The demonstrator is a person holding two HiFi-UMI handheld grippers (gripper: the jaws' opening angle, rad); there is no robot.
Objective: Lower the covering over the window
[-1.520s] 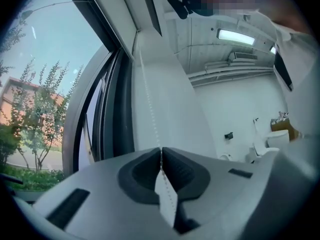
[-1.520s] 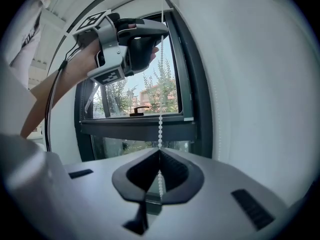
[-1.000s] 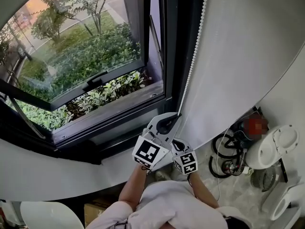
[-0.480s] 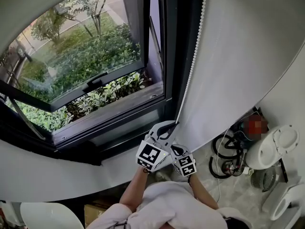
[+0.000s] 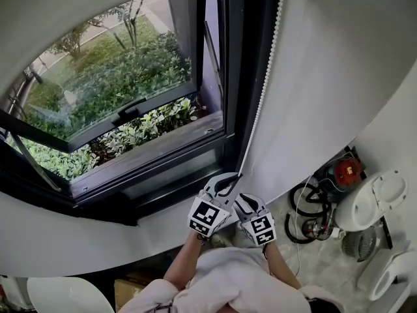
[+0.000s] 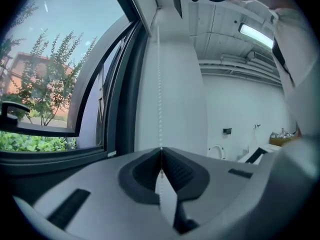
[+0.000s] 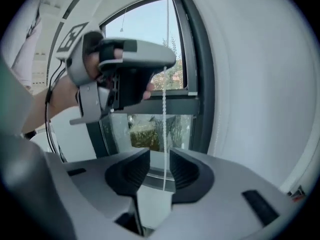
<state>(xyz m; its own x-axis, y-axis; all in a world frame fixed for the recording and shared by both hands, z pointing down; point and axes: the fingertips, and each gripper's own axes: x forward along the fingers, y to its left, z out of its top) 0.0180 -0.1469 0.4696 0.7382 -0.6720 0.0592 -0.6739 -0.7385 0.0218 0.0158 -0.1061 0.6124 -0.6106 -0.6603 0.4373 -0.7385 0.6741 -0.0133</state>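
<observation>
The white roller blind (image 5: 78,12) covers the top of the window, and its lower edge curves across the upper left. A white bead chain (image 5: 264,87) runs from the top right down to my left gripper (image 5: 229,178), which is shut on it. In the left gripper view the bead chain (image 6: 160,84) goes straight into the closed jaws of the left gripper (image 6: 161,156). My right gripper (image 5: 244,204) sits just below and to the right. Its jaws have just been opening. In the right gripper view the bead chain (image 7: 165,109) hangs loose in the gap of the right gripper (image 7: 160,166), below the left gripper (image 7: 165,66).
A dark-framed window sash (image 5: 111,119) is tilted open over green shrubs. White fabric or wall (image 5: 339,77) fills the right side. On the floor at right lie a red device with cables (image 5: 326,194) and white seats (image 5: 381,201). A white round top (image 5: 58,295) shows at bottom left.
My left gripper has come down with the chain in it, and the blind's lower edge has dropped further over the glass. The right gripper's jaws have opened off the chain.
</observation>
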